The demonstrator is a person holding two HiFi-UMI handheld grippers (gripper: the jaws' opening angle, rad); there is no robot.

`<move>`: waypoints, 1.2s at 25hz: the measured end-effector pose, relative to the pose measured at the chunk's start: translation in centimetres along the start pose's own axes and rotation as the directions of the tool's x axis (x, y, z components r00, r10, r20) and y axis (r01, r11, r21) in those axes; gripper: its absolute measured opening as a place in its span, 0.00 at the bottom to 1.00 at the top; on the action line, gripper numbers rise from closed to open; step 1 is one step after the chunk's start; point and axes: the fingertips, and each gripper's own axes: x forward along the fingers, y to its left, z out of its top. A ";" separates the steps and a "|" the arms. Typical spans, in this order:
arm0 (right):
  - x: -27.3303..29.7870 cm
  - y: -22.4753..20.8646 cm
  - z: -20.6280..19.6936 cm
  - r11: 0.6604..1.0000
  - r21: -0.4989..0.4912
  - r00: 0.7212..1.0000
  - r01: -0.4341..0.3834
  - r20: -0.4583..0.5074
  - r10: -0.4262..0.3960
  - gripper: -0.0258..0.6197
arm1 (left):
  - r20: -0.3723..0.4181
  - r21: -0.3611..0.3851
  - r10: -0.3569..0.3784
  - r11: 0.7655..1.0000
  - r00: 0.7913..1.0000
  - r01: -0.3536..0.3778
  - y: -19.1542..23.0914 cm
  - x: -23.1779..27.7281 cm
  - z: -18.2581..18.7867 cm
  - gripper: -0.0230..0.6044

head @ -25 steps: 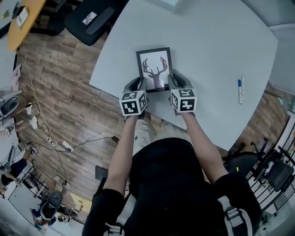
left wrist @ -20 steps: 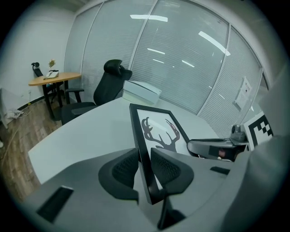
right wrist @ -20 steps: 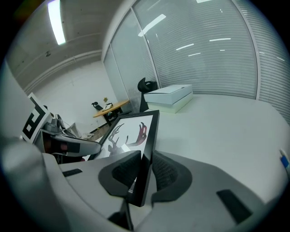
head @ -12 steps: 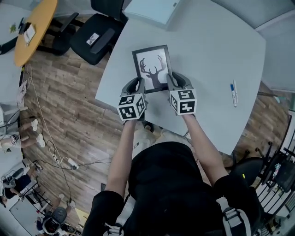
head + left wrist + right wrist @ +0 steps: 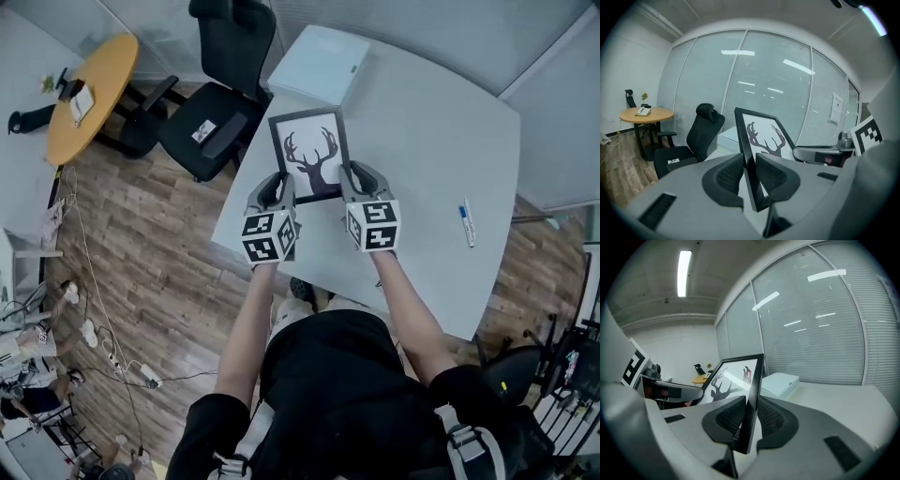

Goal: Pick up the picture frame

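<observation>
The picture frame (image 5: 309,155), black-edged with a dark antler print on white, hangs in the air over the near-left part of the grey table (image 5: 422,141). My left gripper (image 5: 279,185) is shut on its lower left edge, the jaws closing a little tighter. My right gripper (image 5: 352,178) is shut on its lower right edge. In the left gripper view the frame (image 5: 761,133) stands edge-on between the pads of the left gripper (image 5: 749,171). The right gripper view shows the frame (image 5: 736,376) clamped the same way in the right gripper (image 5: 749,416).
A flat white box (image 5: 319,61) lies at the table's far edge, just beyond the frame. A blue and white pen (image 5: 464,223) lies to the right. A black office chair (image 5: 216,122) stands left of the table, and a round orange table (image 5: 89,94) farther left.
Both grippers have risen together with the frame, which now hangs well above the table. The grip on the two lower edges is unchanged.
</observation>
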 end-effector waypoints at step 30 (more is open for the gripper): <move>-4.5 7.1 17.0 0.993 -0.095 0.944 0.070 0.328 -0.035 0.17 | 0.307 0.077 -0.117 0.992 0.944 0.098 1.3 -8.2 16.5 0.17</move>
